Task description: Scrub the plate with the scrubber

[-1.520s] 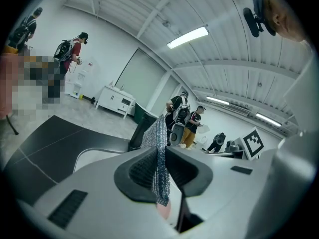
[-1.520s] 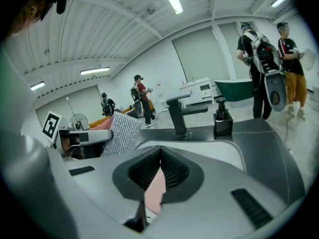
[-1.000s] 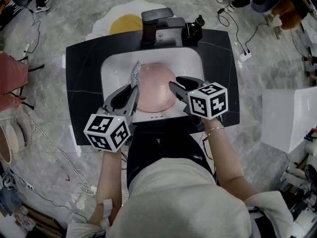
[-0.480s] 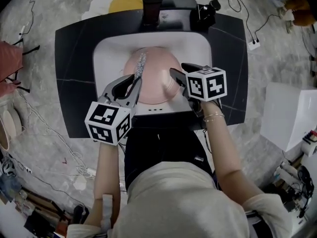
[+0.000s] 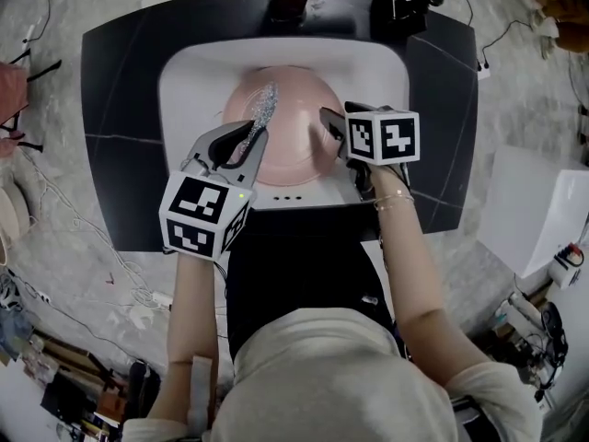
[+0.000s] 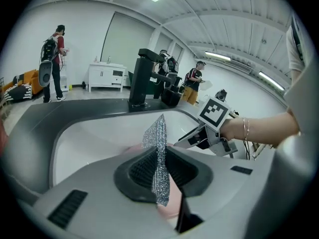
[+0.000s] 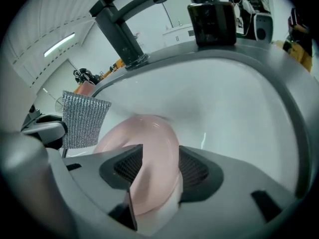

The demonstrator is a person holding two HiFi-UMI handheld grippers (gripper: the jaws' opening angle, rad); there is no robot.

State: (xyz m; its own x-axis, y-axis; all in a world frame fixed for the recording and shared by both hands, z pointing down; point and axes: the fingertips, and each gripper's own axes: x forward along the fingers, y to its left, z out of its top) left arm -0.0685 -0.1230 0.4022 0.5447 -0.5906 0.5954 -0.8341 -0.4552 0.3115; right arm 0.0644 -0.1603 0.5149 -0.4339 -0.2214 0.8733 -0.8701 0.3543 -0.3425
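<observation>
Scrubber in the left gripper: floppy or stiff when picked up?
Likely thin and bendy: the scrubber is a flat silvery mesh sheet pinched by the left gripper. It sticks out past the jaws without drooping, so perhaps slightly stiff. Probably light; its rough weave should resist slipping.

Pinches a silver mesh scrubber [image 6: 159,151] upright in the left gripper [image 6: 160,172], top corner poking above the jaws. Shows pink plate [image 6: 167,210] just below and behind, white sink [image 6: 89,133] beyond, black faucet [image 6: 142,76] on the far rim. Catches people [image 6: 52,59] standing far back.
</observation>
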